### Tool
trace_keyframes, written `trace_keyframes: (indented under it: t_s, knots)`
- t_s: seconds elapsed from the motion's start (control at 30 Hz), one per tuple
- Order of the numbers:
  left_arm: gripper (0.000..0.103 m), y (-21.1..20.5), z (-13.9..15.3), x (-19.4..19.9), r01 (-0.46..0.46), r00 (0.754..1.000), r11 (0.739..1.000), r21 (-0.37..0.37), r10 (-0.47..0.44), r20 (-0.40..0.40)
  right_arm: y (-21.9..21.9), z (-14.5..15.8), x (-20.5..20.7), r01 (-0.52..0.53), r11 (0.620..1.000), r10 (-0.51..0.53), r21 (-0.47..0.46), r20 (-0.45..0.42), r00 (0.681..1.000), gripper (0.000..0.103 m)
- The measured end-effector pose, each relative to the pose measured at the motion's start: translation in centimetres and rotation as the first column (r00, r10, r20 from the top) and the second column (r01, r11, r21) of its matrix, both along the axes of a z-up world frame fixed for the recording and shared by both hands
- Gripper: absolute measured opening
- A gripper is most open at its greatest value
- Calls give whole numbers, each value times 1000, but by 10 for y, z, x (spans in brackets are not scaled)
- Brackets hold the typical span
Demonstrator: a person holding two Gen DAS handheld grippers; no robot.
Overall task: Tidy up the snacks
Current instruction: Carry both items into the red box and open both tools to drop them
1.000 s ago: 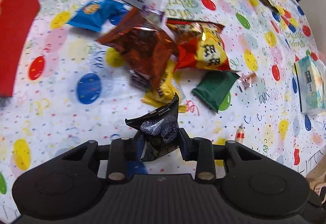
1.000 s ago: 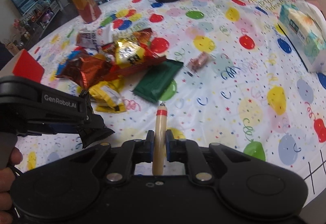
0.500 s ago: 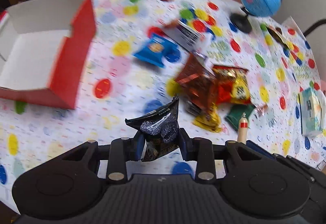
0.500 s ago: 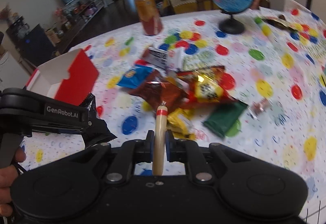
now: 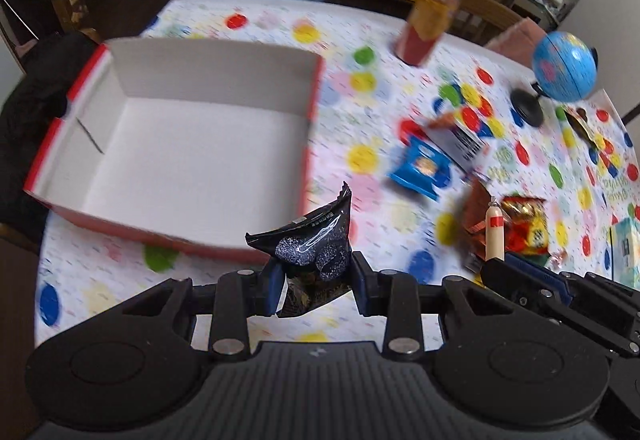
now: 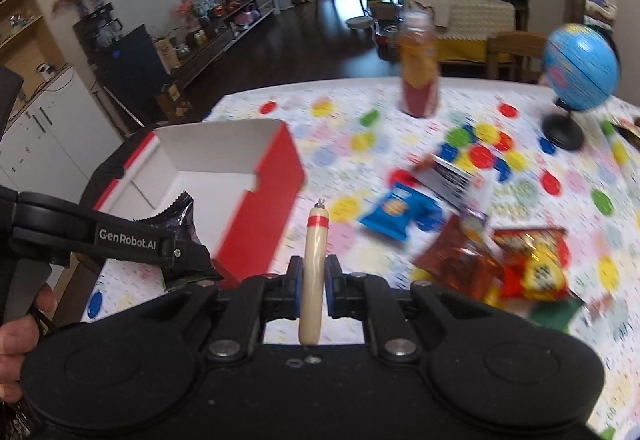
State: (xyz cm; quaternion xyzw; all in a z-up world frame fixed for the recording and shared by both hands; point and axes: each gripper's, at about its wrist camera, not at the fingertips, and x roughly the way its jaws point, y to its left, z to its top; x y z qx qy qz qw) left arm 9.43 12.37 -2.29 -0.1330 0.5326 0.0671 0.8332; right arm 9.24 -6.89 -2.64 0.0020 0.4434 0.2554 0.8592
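My left gripper is shut on a black snack packet and holds it above the near wall of a red box with a white inside. My right gripper is shut on a cream sausage stick with a red band, held upright just right of the box. The left gripper with the black packet shows at the left of the right wrist view. A pile of snack bags lies to the right: a blue packet, a brown bag, a red-yellow bag.
A red drink bottle stands at the back of the table. A blue globe stands at the back right. A tissue box lies at the right edge. A dark cloth lies left of the box.
Both grippers have swung left, away from the snack pile and toward the red box, each still holding its snack. The box now fills the left view.
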Motion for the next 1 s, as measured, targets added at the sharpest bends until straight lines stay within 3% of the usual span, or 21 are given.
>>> trace_keyframes:
  t_s: [0.37, 0.7, 1.0]
  knots:
    - [34, 100, 4, 14, -40, 999, 998, 39, 40, -5, 99, -2, 18, -49, 998, 49, -26, 4, 999, 9]
    - [34, 170, -25, 32, -55, 997, 995, 80, 59, -55, 169, -31, 39, -62, 996, 59, -66, -44, 997, 9]
    - [34, 193, -61, 53, 3, 994, 995, 97, 8, -109, 201, -71, 53, -35, 991, 21, -132, -100, 995, 9]
